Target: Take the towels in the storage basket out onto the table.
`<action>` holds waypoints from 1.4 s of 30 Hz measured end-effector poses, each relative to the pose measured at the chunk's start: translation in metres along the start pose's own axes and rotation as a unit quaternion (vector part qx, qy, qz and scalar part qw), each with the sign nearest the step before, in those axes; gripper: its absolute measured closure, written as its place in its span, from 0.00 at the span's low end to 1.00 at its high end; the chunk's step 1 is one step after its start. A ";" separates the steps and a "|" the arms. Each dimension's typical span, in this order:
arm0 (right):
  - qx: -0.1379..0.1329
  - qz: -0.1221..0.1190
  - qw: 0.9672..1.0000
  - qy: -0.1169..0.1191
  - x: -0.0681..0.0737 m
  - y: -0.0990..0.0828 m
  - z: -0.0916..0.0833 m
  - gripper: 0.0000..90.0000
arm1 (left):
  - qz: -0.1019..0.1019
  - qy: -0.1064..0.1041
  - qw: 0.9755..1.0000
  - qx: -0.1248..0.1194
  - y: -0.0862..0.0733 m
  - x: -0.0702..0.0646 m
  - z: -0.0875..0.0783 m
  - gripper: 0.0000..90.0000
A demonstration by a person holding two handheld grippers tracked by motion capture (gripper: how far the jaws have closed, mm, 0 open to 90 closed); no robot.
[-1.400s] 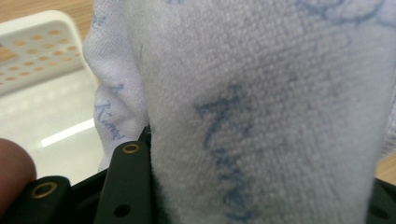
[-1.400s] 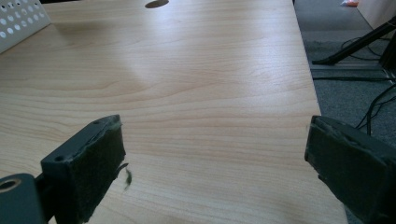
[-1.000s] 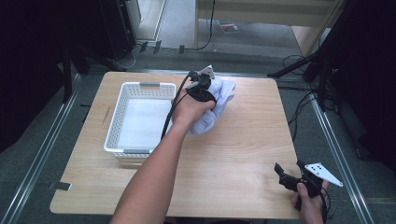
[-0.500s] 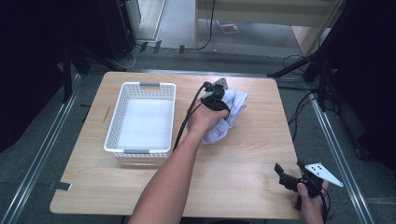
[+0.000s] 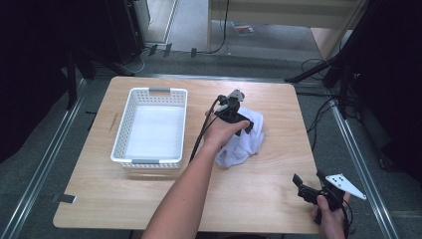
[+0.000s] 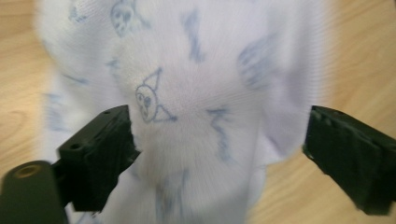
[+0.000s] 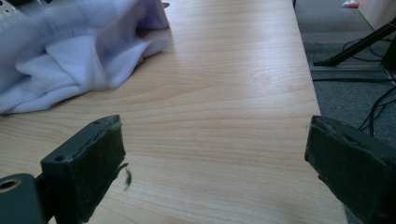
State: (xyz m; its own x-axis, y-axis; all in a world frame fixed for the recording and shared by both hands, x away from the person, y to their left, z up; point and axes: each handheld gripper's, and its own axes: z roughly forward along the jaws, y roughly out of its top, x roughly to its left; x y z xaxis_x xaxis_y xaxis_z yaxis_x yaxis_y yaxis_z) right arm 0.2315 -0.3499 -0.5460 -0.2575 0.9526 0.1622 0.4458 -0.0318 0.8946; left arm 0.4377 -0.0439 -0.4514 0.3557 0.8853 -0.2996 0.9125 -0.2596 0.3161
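White printed cloth (image 5: 242, 138) lies crumpled right of the table's (image 5: 149, 209) centre, beside the basket (image 5: 151, 127), as the left gripper (image 6: 219, 144) has just opened wide above it, apparently a release. A second ago it was bunched nearer the basket. The right gripper (image 7: 215, 172) waits open and empty by the near right corner.

Soft printed cloth (image 5: 242, 141) on smooth wood table (image 5: 259, 194); perforated plastic basket (image 5: 124, 130)
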 end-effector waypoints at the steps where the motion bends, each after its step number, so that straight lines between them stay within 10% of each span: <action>1: 0.001 0.000 1.000 0.000 0.000 0.000 0.000 0.05 | 0.004 -0.003 1.000 0.000 0.000 0.000 -0.001 0.03; 18: 0.001 0.001 1.000 0.000 0.000 0.000 0.000 0.05 | 0.006 0.015 0.999 -0.029 -0.007 0.026 -0.044 0.00; 42: 0.002 0.004 1.000 -0.003 0.000 0.000 0.000 0.05 | -0.045 0.061 0.994 -0.080 -0.043 0.121 -0.117 0.00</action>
State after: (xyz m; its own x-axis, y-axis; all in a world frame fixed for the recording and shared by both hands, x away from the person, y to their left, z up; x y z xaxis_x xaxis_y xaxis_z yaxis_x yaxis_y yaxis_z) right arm 0.2317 -0.3501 -0.5460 -0.2484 0.9544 0.1657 0.4506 -0.0376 0.8919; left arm 0.4179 0.1198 -0.3962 0.2377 0.9448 -0.2255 0.8927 -0.1210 0.4340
